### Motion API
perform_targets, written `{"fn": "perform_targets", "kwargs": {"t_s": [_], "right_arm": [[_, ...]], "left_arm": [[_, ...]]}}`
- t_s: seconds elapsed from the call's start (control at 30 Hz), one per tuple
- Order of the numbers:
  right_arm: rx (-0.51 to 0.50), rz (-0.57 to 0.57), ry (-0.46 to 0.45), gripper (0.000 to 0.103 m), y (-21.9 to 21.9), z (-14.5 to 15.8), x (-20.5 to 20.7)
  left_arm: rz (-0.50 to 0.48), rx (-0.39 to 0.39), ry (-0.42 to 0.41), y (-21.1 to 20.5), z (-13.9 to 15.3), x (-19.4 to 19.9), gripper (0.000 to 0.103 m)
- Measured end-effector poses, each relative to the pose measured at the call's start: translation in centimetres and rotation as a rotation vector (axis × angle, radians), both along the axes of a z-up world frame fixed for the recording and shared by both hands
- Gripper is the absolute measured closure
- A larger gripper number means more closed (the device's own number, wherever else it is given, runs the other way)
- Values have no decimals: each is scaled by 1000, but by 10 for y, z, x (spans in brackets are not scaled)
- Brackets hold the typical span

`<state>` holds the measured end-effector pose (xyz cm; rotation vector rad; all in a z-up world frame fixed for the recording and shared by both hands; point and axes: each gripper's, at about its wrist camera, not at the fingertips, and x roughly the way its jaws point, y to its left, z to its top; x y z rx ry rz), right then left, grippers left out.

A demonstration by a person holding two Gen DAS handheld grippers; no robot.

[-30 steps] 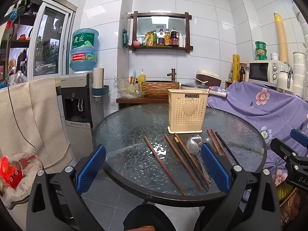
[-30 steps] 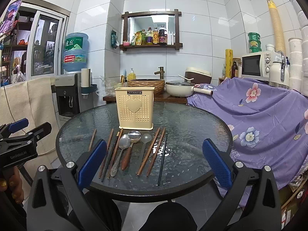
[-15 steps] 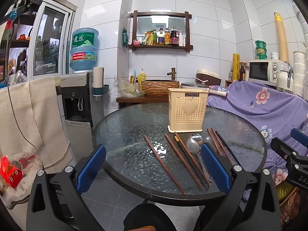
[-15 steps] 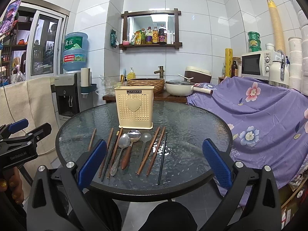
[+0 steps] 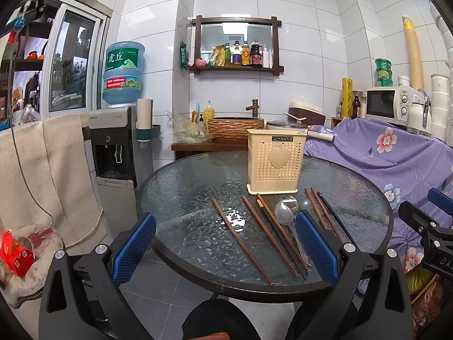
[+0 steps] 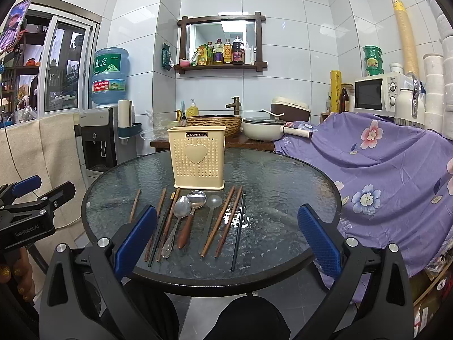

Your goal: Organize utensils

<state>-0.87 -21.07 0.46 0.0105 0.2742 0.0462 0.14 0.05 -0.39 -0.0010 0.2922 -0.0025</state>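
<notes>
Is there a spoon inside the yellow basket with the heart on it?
No, the spoons lie flat on the glass table in front of the basket, beside the chopsticks.

Both wrist cameras look level across the round glass table (image 5: 175, 187) from its near edge toward the far tiled wall. The left view sits further left; both share the cream perforated utensil holder (image 6: 196, 158).

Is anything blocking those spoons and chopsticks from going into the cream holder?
Nothing visible does. The spoons and chopsticks lie flat on the glass table just in front of the cream holder, whose top is open.
</notes>
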Motion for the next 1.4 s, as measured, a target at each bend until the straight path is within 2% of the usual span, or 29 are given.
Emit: {"fn": "perform_targets", "kwargs": {"t_s": [1.4], "right_arm": [[-5,-2,20,5,6,-4,5]], "left_arm": [[-13,29,15,-4,-1,3,6]]}}
